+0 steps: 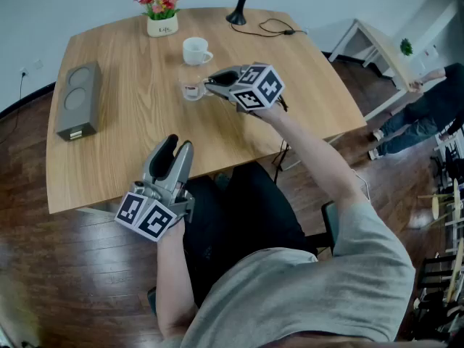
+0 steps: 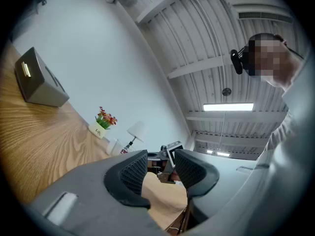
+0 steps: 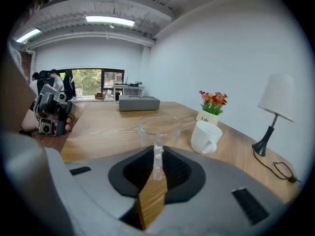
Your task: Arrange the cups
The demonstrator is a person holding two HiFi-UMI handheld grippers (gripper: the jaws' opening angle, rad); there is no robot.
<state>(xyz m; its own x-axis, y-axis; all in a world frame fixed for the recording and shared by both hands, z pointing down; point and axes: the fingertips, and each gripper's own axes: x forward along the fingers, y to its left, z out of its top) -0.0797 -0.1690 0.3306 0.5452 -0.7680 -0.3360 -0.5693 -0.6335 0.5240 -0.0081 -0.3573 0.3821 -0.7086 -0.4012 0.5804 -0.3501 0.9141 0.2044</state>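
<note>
A clear glass cup (image 1: pixel 191 85) with a side handle stands on the wooden table (image 1: pixel 130 140), just in front of a white mug (image 1: pixel 196 51). My right gripper (image 1: pixel 212 83) reaches in from the right and is shut on the glass cup's handle. In the right gripper view the thin handle (image 3: pixel 157 156) sits pinched between the dark pads, with the glass cup (image 3: pixel 159 126) ahead and the white mug (image 3: pixel 205 137) to its right. My left gripper (image 1: pixel 176 149) hovers over the table's near edge, tilted upward. Its jaws stand open, nothing between them (image 2: pixel 160 168).
A small flower pot (image 1: pixel 162 14) and a lamp base (image 1: pixel 237 11) with its cable (image 1: pixel 274 27) stand at the far edge. A grey box (image 1: pixel 77 100) lies at the left. A white side table (image 1: pixel 377 49) and a person's legs (image 1: pixel 417 118) are off to the right.
</note>
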